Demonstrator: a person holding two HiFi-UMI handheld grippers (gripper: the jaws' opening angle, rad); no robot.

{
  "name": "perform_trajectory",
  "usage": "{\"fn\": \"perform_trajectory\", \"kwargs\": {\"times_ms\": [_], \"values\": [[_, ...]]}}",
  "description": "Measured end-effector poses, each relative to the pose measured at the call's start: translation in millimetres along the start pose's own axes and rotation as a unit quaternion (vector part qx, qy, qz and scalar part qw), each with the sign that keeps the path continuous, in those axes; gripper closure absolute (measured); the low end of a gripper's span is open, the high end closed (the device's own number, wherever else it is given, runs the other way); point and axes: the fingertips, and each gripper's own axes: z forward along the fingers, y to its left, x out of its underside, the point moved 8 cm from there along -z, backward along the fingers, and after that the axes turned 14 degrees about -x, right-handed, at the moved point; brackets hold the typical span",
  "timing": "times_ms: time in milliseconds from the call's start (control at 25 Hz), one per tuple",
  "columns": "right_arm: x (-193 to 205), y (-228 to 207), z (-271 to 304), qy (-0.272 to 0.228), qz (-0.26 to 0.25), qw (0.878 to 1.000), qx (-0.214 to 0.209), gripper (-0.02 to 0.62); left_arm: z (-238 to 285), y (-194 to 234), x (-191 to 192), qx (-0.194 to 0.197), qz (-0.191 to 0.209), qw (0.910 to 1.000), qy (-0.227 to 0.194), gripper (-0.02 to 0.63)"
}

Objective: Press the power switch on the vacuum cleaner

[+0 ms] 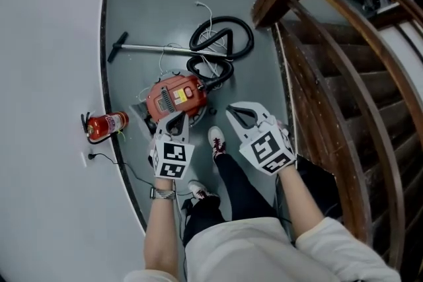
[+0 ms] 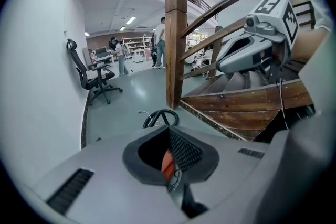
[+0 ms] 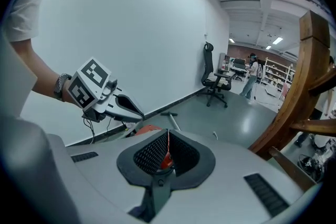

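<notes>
The red vacuum cleaner (image 1: 177, 96) lies on the grey floor, its black hose (image 1: 221, 43) looped behind it and its metal wand (image 1: 158, 47) stretched to the left. My left gripper (image 1: 177, 118) hangs shut and empty just above the vacuum's near end. My right gripper (image 1: 236, 113) is also shut and empty, to the right of the body and clear of it. In the left gripper view only an orange sliver of the vacuum (image 2: 167, 163) shows behind the shut left gripper (image 2: 169, 131). The right gripper view shows the right gripper (image 3: 168, 135) shut and the left gripper (image 3: 113, 105) beside it.
A red fire extinguisher (image 1: 106, 125) stands by the white curved wall (image 1: 46, 76) at the left. A wooden staircase (image 1: 344, 96) with a railing runs along the right. An office chair (image 2: 94, 78) stands farther back. The person's shoes (image 1: 216, 140) are just behind the vacuum.
</notes>
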Motion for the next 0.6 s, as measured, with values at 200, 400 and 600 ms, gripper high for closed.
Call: {"fn": "perform_trajectory", "kwargs": {"times_ms": [200, 400, 600], "values": [[-6, 23, -21, -0.004, -0.002, 1.0, 0.012, 0.566, -34, 2, -6, -0.008, 0.007, 0.9999, -0.012, 0.604], [-20, 44, -44, -0.017, -0.01, 1.0, 0.021, 0.566, -71, 2, -12, -0.015, 0.009, 0.9994, -0.031, 0.604], [-38, 60, -66, -0.03, -0.026, 0.999, 0.037, 0.566, -104, 5, -23, -0.031, 0.011, 0.9981, -0.052, 0.604]]}}
